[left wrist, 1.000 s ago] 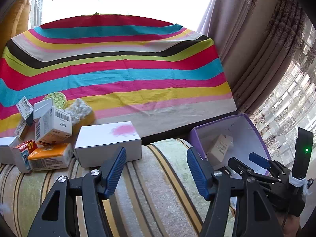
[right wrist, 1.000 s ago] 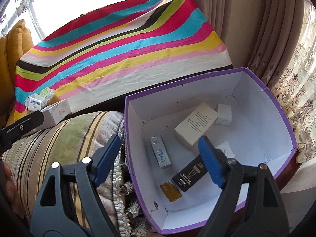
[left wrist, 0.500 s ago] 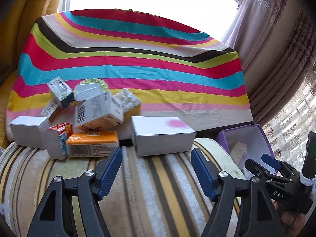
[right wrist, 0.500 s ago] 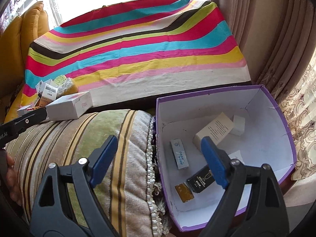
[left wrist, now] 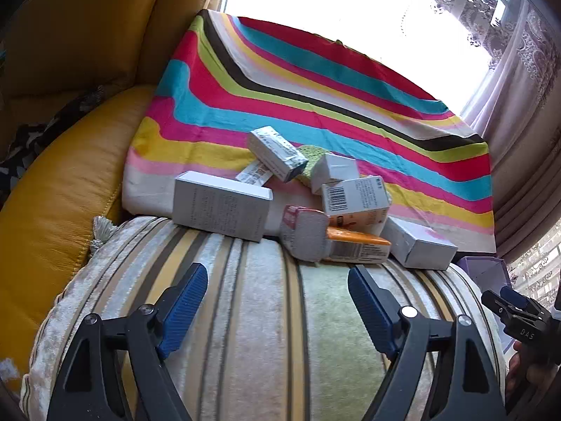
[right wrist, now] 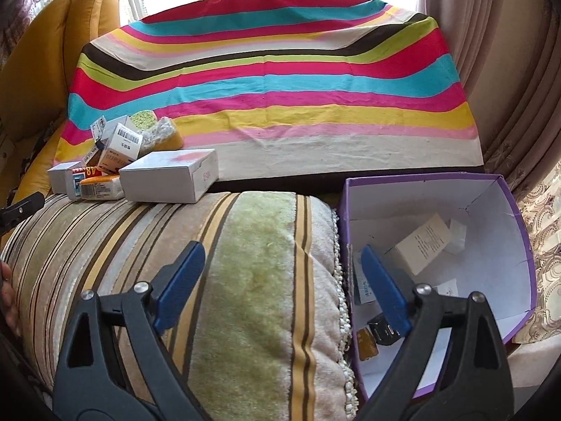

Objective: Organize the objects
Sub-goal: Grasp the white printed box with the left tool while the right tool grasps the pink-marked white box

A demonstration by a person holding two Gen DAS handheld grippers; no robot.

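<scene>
A pile of small cartons [left wrist: 315, 203] lies where the striped cloth [left wrist: 315, 98] meets a striped cushion [left wrist: 280, 315]. It includes a long white box [left wrist: 221, 205], an orange box [left wrist: 357, 245] and a white box with a pink mark [left wrist: 417, 244]. My left gripper [left wrist: 277, 301] is open and empty over the cushion, just short of the pile. My right gripper [right wrist: 280, 280] is open and empty over the cushion's right end, beside a purple box [right wrist: 491, 210] holding several small packs. The pile also shows in the right wrist view [right wrist: 133, 165].
A yellow leather sofa [left wrist: 63, 175] rises at the left. Curtains [right wrist: 508, 70] hang at the right beside the purple box. The striped cloth [right wrist: 273, 105] spreads behind the cushion [right wrist: 210, 263].
Both grippers have swung left. The left one now faces the carton pile head on. The right one has moved from over the purple box to the cushion's edge.
</scene>
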